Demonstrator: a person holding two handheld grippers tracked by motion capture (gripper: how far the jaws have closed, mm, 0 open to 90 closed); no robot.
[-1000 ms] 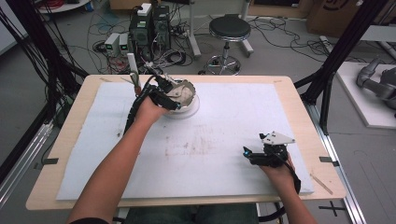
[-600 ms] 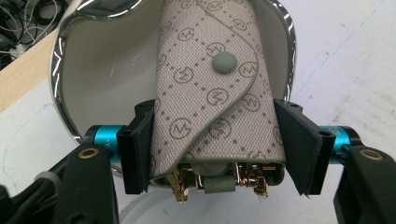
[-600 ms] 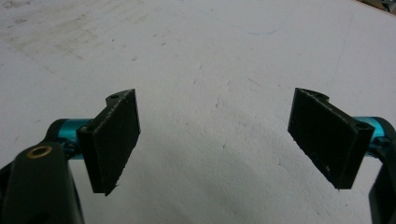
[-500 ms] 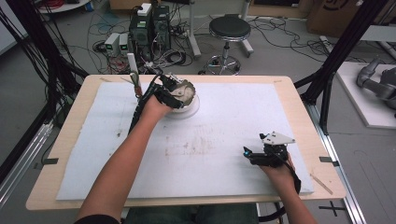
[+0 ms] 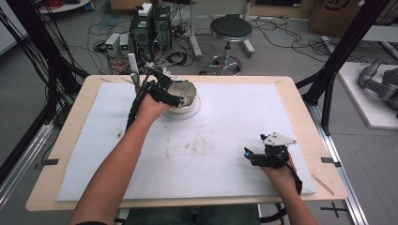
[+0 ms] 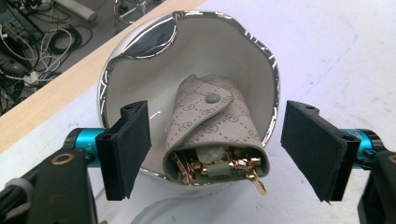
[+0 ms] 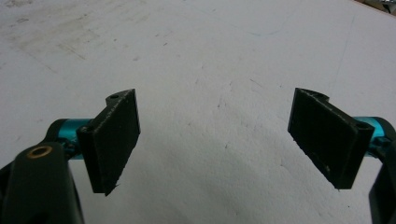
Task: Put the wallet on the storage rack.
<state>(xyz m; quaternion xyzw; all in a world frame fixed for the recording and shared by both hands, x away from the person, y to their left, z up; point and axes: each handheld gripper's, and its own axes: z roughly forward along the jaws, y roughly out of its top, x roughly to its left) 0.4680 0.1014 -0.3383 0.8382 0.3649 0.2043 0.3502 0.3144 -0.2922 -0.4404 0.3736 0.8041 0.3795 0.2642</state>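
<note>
A white bowl with a silver wavy rim stands at the far middle-left of the table. Inside it lies a beige patterned key pouch with gold clasps showing at its near end. My left gripper hovers at the bowl; its jaws have just been opening and now stand wide on either side of the pouch, with no pad touching it. My right gripper rests open near the table's front right, over bare white mat, nothing between its fingers.
A white mat covers the wooden table. Behind the far edge are a stool, computer boxes and cables on the floor. A black frame post rises at the right.
The left hand has shifted slightly at the bowl and its jaws stand wider than before. The right hand has stayed where it was.
</note>
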